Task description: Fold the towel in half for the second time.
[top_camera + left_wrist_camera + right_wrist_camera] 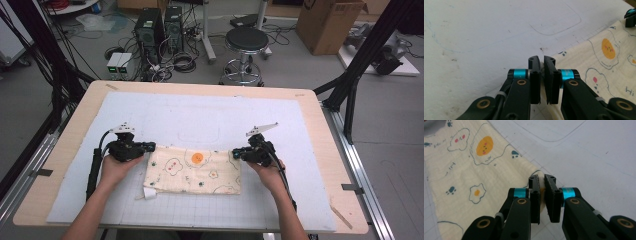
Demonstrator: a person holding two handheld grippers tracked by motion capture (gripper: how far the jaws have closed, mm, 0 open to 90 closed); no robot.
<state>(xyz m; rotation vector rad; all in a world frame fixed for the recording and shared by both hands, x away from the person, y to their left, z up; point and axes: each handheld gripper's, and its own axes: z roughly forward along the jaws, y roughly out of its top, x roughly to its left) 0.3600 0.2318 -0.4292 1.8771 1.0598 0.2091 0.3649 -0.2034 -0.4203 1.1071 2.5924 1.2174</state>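
The folded cloth lies flat on the worktop, long axis running side to side between the hands. Left gripper pinches its far left corner, right gripper its far right corner, both jaws nearly closed on the fabric. Forearms reach in low, level, pointing inward

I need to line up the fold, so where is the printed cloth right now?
In the high view the printed cloth lies flat on the white mat, near the table's front edge, between the left gripper and right gripper.
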